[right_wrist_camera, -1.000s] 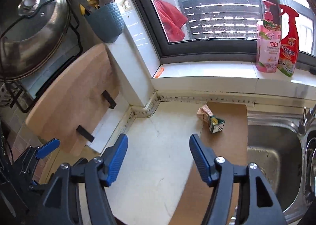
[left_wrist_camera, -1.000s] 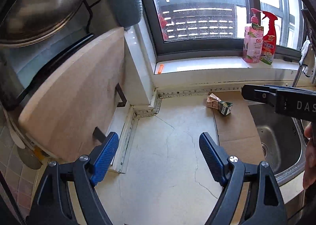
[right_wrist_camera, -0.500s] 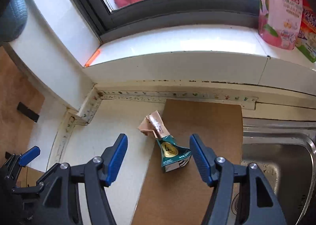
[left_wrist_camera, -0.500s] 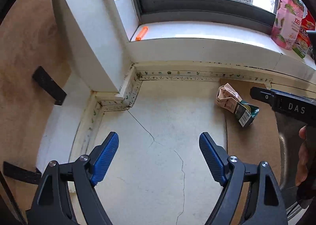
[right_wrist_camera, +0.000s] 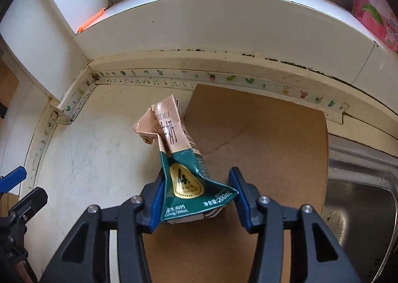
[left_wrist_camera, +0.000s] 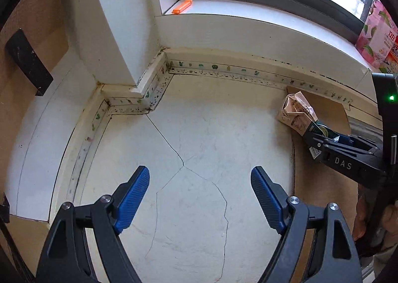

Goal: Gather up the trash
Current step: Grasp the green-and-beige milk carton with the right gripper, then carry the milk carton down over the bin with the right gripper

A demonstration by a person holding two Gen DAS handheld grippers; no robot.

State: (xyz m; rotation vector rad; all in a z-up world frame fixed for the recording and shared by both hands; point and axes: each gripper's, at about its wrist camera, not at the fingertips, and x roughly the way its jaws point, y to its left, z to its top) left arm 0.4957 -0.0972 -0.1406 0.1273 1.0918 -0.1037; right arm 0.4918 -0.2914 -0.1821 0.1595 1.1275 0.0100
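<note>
My right gripper [right_wrist_camera: 196, 189] was around the crushed milk carton [right_wrist_camera: 177, 158], and its jaws had just been closing. The carton stood between the two blue pads: the left pad touched its green side, and the carton's lower corner reached the right pad, so I judged that the jaws pinched it. The carton lay at the left edge of the brown cardboard sheet [right_wrist_camera: 273, 138], partly on the cracked white countertop [left_wrist_camera: 199, 138], near the back wall under the windowsill [right_wrist_camera: 223, 9]. The steel sink [right_wrist_camera: 360, 208] was to the right of the cardboard.

My left gripper [left_wrist_camera: 200, 191] was over the bare countertop with its jaws spread wide and nothing between them, well apart from the carton. From its camera I saw the right gripper at the far right, at the carton. An orange object [left_wrist_camera: 182, 6] lay on the windowsill.
</note>
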